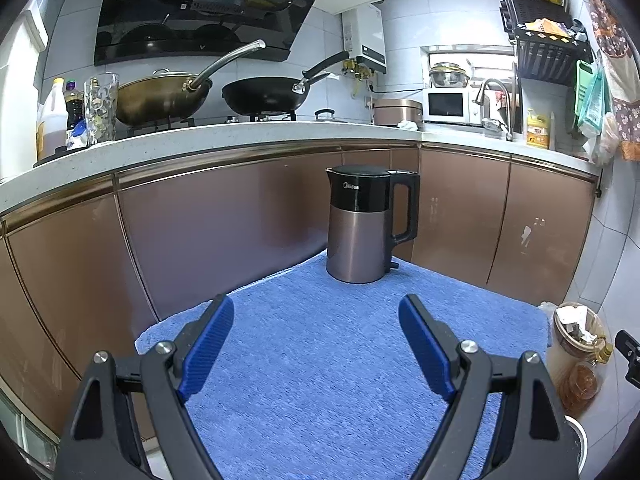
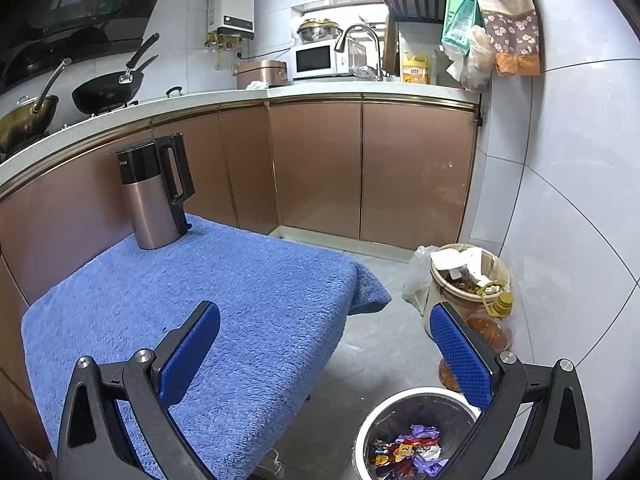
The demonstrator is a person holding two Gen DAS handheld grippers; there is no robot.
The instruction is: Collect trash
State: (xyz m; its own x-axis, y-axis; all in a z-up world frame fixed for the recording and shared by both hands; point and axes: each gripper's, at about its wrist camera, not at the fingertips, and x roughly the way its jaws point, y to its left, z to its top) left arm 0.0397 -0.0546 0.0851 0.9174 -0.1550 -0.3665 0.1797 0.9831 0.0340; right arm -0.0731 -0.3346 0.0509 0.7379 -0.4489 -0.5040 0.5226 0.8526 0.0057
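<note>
Both claws wide, empty: left gripper (image 1: 316, 316), right gripper (image 2: 326, 326). Kettle (image 1: 362, 222) at 12 near blue towel (image 2: 192, 280) far edge. Trash bin (image 2: 400, 408) at 5, off towel edge.

The left gripper (image 1: 316, 340) hovers with jaws spread wide and nothing between them over a blue towel (image 1: 320, 340); an electric kettle (image 1: 366, 222) stands upright on it at 12 o'clock, a full bin (image 1: 576, 330) at 3 o'clock
</note>
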